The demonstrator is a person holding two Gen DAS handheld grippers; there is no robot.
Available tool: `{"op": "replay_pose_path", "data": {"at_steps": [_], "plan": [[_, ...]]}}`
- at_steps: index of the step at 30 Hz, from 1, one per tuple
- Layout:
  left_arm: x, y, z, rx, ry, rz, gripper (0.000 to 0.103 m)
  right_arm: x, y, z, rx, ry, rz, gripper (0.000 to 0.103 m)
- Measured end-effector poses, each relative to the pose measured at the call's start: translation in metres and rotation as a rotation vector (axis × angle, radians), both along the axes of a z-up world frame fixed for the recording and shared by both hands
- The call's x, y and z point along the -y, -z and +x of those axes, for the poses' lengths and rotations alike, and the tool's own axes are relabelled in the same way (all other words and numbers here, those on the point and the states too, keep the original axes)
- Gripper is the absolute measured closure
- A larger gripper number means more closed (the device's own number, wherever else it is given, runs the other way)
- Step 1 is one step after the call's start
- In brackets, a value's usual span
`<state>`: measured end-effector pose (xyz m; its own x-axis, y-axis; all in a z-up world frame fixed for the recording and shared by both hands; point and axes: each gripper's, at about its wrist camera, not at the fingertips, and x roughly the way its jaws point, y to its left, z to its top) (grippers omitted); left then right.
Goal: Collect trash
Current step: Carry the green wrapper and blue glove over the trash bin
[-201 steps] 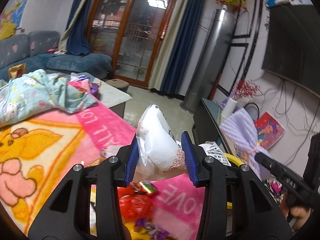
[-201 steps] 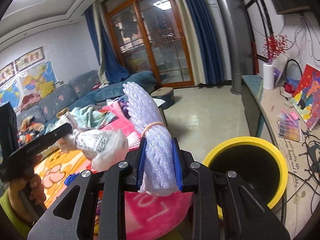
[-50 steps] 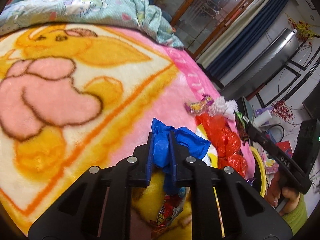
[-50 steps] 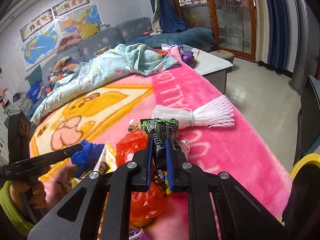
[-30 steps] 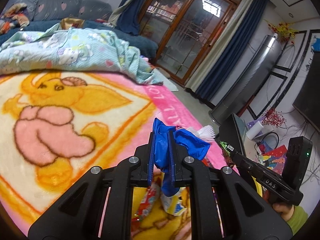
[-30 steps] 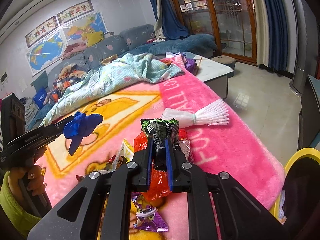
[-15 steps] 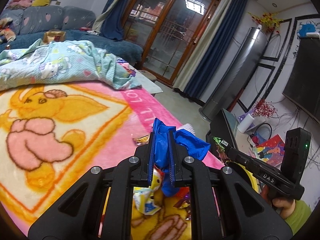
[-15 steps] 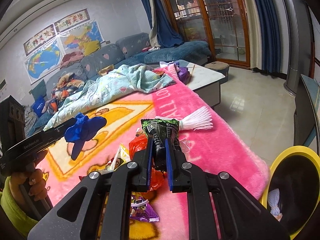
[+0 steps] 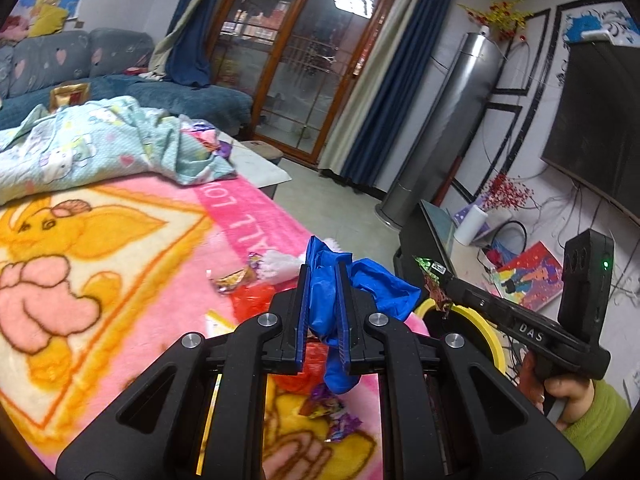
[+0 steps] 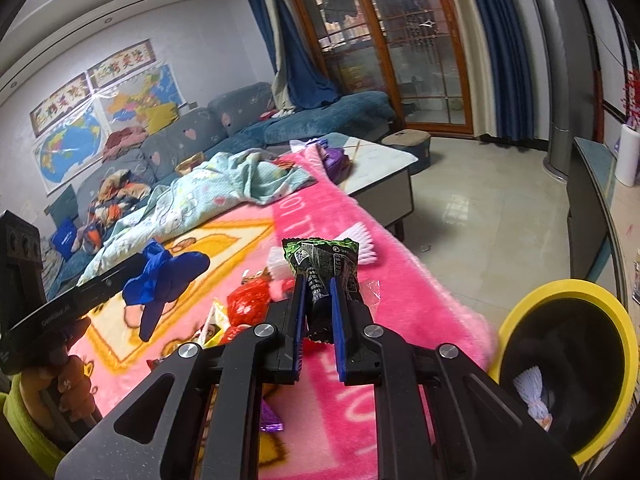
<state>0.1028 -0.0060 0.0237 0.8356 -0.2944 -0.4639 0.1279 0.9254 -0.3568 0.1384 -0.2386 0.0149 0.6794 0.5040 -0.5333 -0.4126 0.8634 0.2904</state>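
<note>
- Right gripper (image 10: 318, 312) is clamped on a green snack wrapper (image 10: 322, 258), which stands upright above the jaws.
- Left gripper (image 9: 322, 312) is closed on a crumpled blue glove (image 9: 352, 284), with one end dangling below the pads.
- Both loads are held clear above the near corner of the pink blanket (image 10: 400, 280).
- Yellow-rimmed bin (image 10: 568, 360) is seen on the floor just off that corner, lower right of the right gripper, which is judged the nearer; a rightward carry is called for.
- Both grippers are pitched slightly downward, each held in a hand in a green sleeve (image 9: 600, 424).
- Red bag (image 10: 246, 306) and white foam net (image 10: 360, 246) are noted farther along the blanket.
</note>
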Motion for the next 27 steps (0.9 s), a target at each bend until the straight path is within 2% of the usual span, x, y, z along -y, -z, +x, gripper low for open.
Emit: {"op": "replay_pose_path", "data": {"at_steps": [15, 27], "plan": [[0.055, -0.002, 0.011, 0.010, 0.112, 0.054, 0.096, 0.058, 0.000, 0.002, -0.005, 0.152, 0.034, 0.091], [0.107, 0.002, 0.022, 0.020, 0.207, 0.090, 0.096, 0.115, 0.008, 0.004, -0.026, 0.320, 0.055, 0.091]]}}
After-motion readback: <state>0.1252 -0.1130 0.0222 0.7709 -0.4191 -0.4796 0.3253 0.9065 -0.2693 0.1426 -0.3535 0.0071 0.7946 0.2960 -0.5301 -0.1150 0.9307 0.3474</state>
